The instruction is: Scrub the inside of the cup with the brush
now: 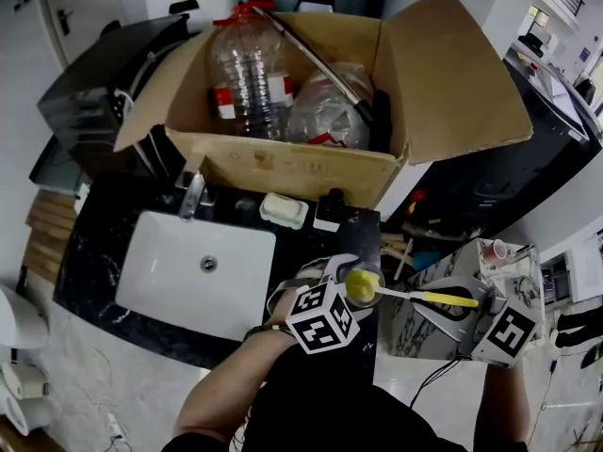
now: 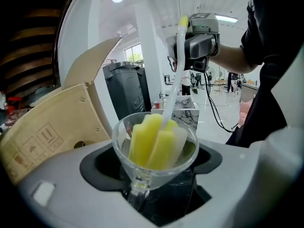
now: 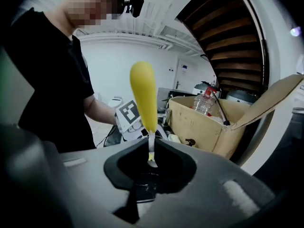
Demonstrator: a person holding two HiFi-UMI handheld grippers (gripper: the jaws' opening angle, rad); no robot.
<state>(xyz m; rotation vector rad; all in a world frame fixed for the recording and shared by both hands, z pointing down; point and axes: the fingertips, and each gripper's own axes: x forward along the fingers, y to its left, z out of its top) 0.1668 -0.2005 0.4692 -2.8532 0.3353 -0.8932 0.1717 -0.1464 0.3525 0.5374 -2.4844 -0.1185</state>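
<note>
Yellow brush handle in right tool

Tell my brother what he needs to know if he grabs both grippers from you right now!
Grippers: the left gripper is shut on the clear cup, gripping it low down. The right gripper is shut on the brush, at the tail end of its yellow handle.
Where: the cup is held over the dark counter, just right of the white sink.
Done: the brush's yellow sponge head is already inside the cup. I can't tell how much scrubbing has happened.
Left: probably twist and push the sponge around the inside, then pull it out.
</note>
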